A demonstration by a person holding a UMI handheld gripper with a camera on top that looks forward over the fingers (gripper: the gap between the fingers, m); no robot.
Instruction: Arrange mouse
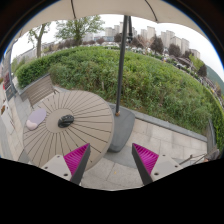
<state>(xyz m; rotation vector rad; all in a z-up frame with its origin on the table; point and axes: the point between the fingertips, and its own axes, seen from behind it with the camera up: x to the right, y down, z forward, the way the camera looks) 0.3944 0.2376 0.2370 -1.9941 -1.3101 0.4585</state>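
A dark mouse [66, 120] lies on a round slatted wooden table [85, 135], left of and beyond my fingers. A pale oval mouse mat [37, 117] lies on the table to the mouse's left. My gripper [111, 162] is open and empty, held above the paved floor to the right of the table. Its pink-padded fingers [76, 159] stand wide apart with only paving between them.
A parasol pole [122, 70] rises from a grey base [121, 128] just right of the table. A wooden chair [38, 88] stands behind the table. A grassy bank [150, 80] lies beyond, with trees and buildings further off. Grey paving [160, 140] stretches to the right.
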